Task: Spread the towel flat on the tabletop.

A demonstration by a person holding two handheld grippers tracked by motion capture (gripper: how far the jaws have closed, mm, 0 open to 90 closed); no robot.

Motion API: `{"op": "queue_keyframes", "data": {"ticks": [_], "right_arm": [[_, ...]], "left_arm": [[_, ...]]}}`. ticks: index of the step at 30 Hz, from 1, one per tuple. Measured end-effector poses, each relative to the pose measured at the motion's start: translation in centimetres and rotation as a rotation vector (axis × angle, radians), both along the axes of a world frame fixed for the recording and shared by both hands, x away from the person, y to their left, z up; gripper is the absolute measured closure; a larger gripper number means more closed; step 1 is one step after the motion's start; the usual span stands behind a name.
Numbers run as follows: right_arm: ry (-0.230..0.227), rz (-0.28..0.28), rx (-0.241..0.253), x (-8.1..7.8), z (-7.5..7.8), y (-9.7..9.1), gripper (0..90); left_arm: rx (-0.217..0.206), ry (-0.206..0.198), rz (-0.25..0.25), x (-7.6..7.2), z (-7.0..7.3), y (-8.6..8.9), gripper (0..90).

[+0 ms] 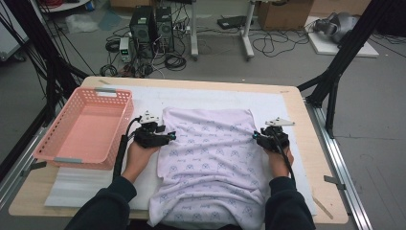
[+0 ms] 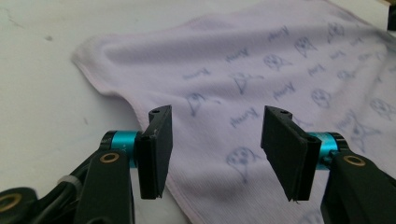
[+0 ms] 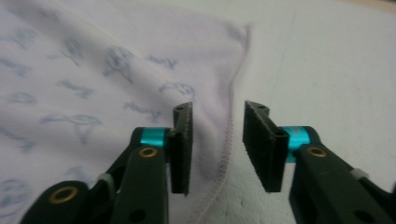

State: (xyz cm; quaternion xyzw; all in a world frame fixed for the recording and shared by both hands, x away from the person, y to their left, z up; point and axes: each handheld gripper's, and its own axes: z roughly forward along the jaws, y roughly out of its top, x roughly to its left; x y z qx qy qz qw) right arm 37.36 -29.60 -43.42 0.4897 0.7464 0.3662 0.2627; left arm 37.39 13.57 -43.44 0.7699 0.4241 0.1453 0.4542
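A pale lilac cloth [image 1: 206, 158] printed with small blue figures lies spread on the white mat, its near end hanging over the table's front edge. My left gripper [image 1: 171, 137] sits at the cloth's left edge, pointing right. In the left gripper view its jaws stand open [image 2: 217, 154] over the cloth [image 2: 261, 70] with nothing pinched. My right gripper [image 1: 256, 136] is at the cloth's right edge, pointing left. In the right gripper view it is open [image 3: 217, 149]; the stitched hem [image 3: 231, 116] of the cloth [image 3: 93, 70] runs through the gap, and the pads do not press on it.
A pink plastic basket [image 1: 79, 160] stands empty at the table's left, close to my left gripper. A white mat [image 1: 215, 96] covers most of the wooden tabletop [image 1: 306, 143]. Beyond the far edge are computer towers, cables and black frame legs on the floor.
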Motion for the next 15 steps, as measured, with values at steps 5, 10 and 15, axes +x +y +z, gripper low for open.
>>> {"op": "queue_keyframes", "data": {"ticks": [5,10,15], "right_arm": [[0.016,0.105,0.113,-3.2,0.8,-0.9,50.8],[0.070,0.157,0.061,-5.2,0.1,-1.3,47.8],[0.110,0.168,0.057,-5.1,-0.5,-0.9,48.8]], "left_arm": [[0.028,0.056,-0.038,-1.3,-1.6,-0.1,42.2],[0.120,-0.023,-0.088,-2.8,-1.6,-1.2,52.7],[0.133,-0.031,-0.085,-2.8,-1.6,-1.3,86.1]]}}
